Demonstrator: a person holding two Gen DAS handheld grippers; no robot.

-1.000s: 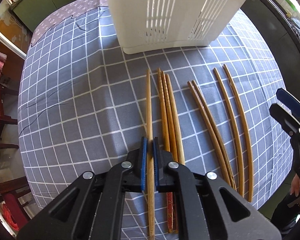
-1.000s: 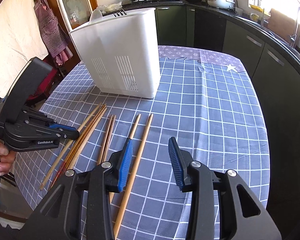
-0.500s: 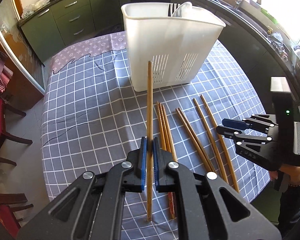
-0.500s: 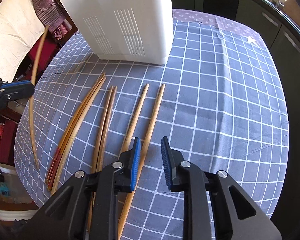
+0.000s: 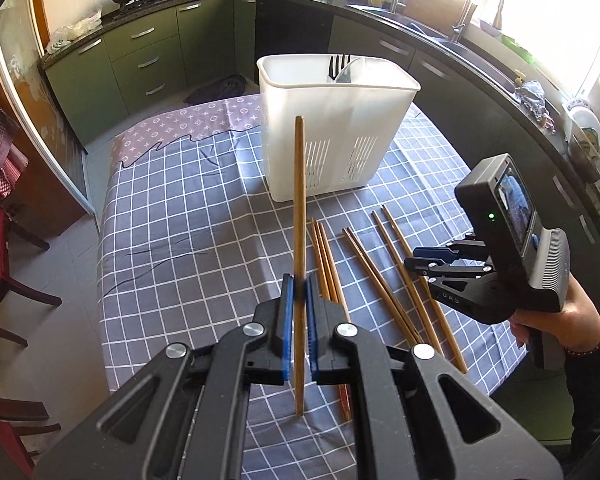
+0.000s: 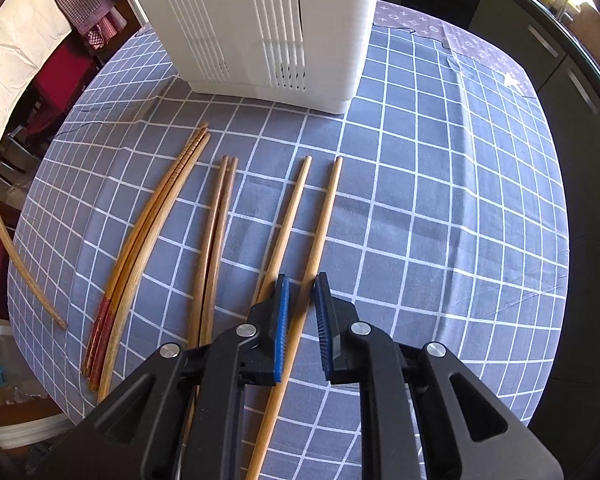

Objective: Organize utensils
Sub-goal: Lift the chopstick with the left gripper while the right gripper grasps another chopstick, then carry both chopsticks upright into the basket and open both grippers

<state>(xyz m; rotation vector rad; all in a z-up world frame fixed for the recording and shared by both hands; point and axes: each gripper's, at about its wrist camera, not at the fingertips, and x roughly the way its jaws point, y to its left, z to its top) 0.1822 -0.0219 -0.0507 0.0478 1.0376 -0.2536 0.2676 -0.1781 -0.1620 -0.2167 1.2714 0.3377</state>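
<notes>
My left gripper pinches a pale wooden chopstick above the desk. My right gripper, narrowly parted, straddles another chopstick. Only the left view shows a fork inside the white caddy.

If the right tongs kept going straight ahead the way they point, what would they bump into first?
Probably the chopstick lying between the open right tongs on the tablecloth. Further along that line stands the white holder. Depth is hard to judge.
</notes>
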